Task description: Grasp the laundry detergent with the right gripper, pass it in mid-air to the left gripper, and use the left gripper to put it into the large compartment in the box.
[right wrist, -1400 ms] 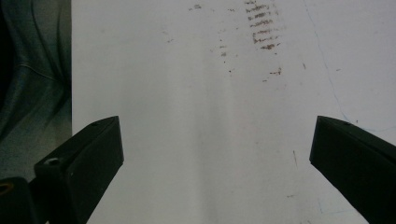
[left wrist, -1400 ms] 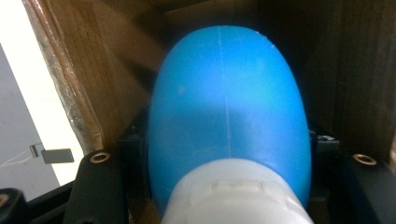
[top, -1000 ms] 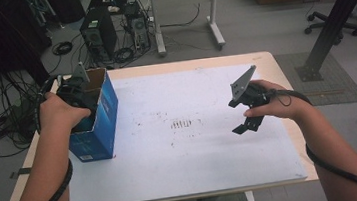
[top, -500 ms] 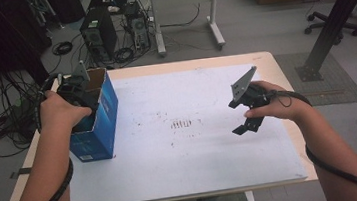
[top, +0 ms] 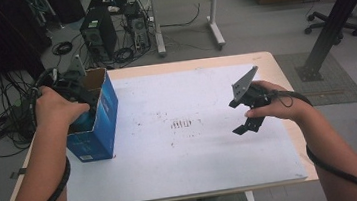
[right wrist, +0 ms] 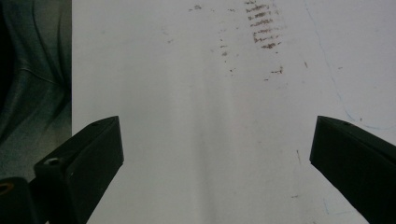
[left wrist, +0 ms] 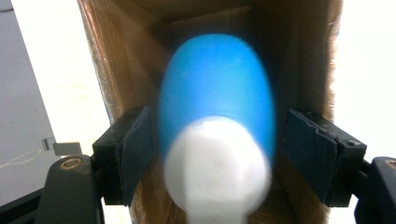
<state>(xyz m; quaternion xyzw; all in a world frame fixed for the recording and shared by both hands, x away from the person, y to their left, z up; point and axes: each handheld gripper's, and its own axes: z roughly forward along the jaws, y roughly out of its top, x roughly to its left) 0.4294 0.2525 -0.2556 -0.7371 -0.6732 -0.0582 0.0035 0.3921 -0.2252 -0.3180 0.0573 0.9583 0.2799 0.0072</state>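
Opening inside the box [top: 99,120], left hand-held gripper [left wrist: 217,144] straddling blue-and-white object [left wrist: 217,135], pads apart.

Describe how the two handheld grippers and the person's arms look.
Both grippers are black with two blocky jaws. The left gripper has dark pads; the right gripper carries a grey three-cornered plate. A black cable trails along each forearm. The forearms are bare, without sleeves.

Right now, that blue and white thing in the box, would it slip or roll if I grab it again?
The blue and white thing looks smooth and rounded, so it may slip between the left gripper's pads, whose jaws have just been opening. Laid flat, it would probably roll; the cardboard box should contain it.
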